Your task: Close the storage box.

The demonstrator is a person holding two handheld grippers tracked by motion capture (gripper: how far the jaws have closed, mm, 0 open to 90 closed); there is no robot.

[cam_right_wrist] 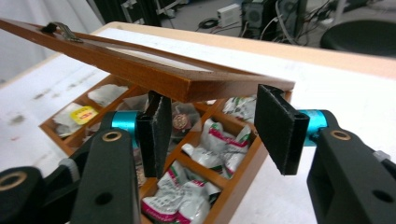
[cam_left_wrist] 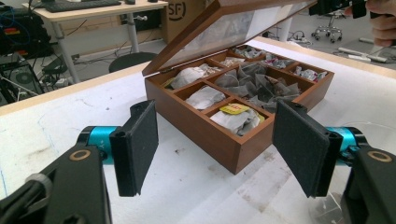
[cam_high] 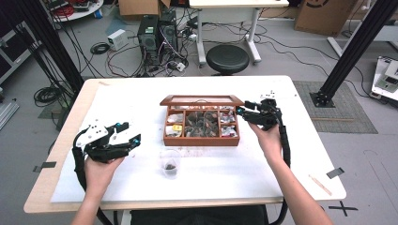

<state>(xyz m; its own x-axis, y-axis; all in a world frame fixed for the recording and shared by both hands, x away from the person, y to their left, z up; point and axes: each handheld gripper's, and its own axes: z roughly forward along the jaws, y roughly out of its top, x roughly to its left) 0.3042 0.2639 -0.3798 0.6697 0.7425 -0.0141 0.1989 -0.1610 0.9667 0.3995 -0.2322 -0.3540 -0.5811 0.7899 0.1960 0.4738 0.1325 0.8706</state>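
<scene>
At the right corner of the brown wooden compartment box (cam_high: 201,138), the right gripper (cam_right_wrist: 210,128), jaws apart, props its glass-paned lid (cam_right_wrist: 140,70); closing appears next, while the left gripper (cam_high: 127,133) idles, jaws apart.

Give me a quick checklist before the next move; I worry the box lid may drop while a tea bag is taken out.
1. Lid raised: ok, it stands half open over the box.
2. Right gripper at the lid: ok, jaws open at its front corner; whether they bear it, cannot tell.
3. Left gripper free: ok, open and holds nothing.
4. Tea bags reachable: ok, the front compartments lie uncovered.
5. Cup ready: ok, upright before the box, something dark inside.
</scene>
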